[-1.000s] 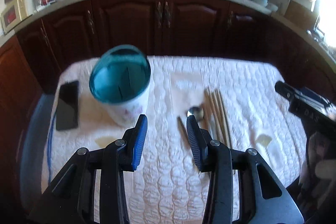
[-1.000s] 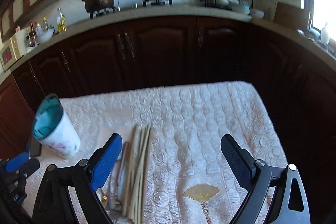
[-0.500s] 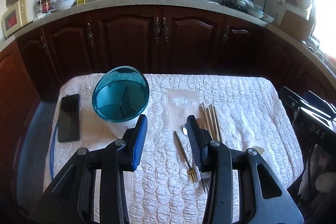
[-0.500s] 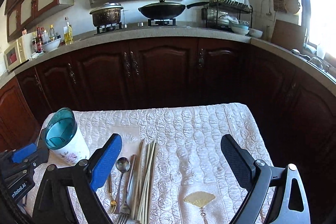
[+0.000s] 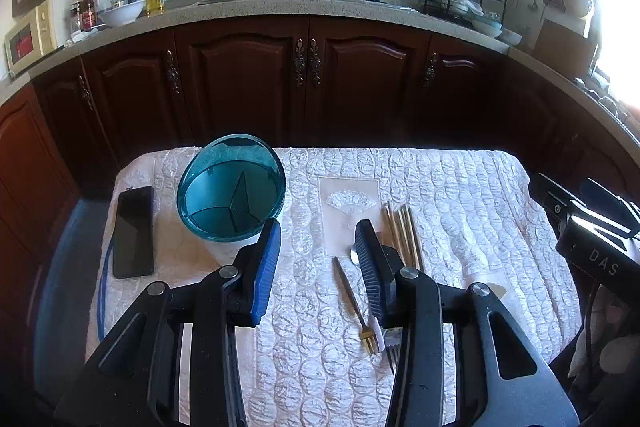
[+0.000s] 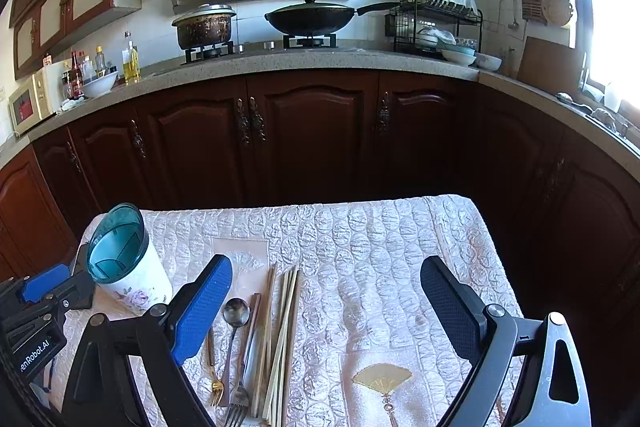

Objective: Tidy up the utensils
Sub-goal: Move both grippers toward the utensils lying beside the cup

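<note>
Both grippers, left [image 5: 318,239] half-open and right [image 6: 326,281] wide, jaws empty, are drawing back above the worktop [image 6: 400,251], seemingly leaving every utensil [image 6: 256,343] unsorted beside the holder [image 6: 126,259].

Wrist views angled down, sharing table [image 5: 460,187]

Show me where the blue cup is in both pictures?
Left wrist view: the cup is left of centre, just beyond the left gripper, seen from above into its divided inside.
Right wrist view: the cup is far left, standing upright on the cloth.
Shared landmark: the chopsticks lie to the cup's right in both.
</note>
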Demonstrator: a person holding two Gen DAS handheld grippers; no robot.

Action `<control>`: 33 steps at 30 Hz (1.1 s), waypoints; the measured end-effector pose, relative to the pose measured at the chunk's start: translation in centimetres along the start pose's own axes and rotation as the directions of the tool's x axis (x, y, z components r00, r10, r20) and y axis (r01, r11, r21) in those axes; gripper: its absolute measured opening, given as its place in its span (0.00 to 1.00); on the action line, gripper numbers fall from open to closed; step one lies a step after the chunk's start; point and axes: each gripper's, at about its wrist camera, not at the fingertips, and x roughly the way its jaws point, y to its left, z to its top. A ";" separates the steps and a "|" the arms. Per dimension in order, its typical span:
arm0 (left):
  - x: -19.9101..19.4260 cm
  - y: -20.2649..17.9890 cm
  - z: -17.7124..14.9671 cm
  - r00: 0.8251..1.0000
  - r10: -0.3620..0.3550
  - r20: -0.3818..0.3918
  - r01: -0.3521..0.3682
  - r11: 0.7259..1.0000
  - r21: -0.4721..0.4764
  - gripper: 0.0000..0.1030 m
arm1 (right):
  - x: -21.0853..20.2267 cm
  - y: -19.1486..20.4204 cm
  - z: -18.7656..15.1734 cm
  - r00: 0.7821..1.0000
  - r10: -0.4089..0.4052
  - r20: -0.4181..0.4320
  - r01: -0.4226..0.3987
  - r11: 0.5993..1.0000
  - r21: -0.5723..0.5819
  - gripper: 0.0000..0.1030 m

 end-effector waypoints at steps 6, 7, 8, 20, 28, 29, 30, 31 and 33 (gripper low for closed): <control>1.1 -0.5 -0.4 1.000 -0.001 -0.004 0.001 1.000 0.000 0.37 | 0.3 0.3 0.1 1.000 0.007 -0.010 -0.007 1.000 -0.004 0.91; 1.3 -0.5 -0.4 1.000 0.000 -0.004 0.000 1.000 -0.001 0.37 | 0.4 0.3 0.1 1.000 0.008 -0.011 -0.008 1.000 -0.004 0.91; 1.6 -0.6 -0.5 1.000 -0.002 -0.004 0.002 1.000 -0.001 0.37 | 0.5 0.4 0.1 1.000 0.008 -0.013 -0.008 1.000 -0.006 0.91; 3.7 -1.3 -1.3 1.000 -0.011 -0.022 0.011 1.000 0.000 0.37 | 1.3 1.0 -0.3 0.999 0.022 -0.034 -0.023 1.000 -0.018 0.91; 4.8 -1.3 -1.9 0.999 0.001 -0.035 -0.002 1.000 -0.003 0.37 | 1.9 1.4 -0.8 0.998 0.037 -0.053 -0.039 0.999 -0.025 0.91; 4.9 -1.3 -1.9 0.999 0.003 -0.035 -0.003 1.000 -0.003 0.37 | 2.0 1.5 -0.8 0.998 0.038 -0.055 -0.040 0.999 -0.028 0.91; 5.0 -1.4 -1.9 0.999 0.005 -0.034 -0.005 1.000 -0.002 0.37 | 2.1 1.6 -0.9 0.998 0.039 -0.058 -0.040 0.999 -0.029 0.91; 5.1 -1.4 -1.9 0.999 0.004 -0.033 -0.005 1.000 -0.003 0.37 | 2.2 1.5 -0.9 0.997 0.040 -0.060 -0.041 0.999 -0.030 0.91; 5.2 -1.4 -2.0 0.999 0.002 -0.034 -0.003 1.000 -0.007 0.37 | 2.3 1.6 -1.0 0.997 0.040 -0.064 -0.042 0.999 -0.029 0.91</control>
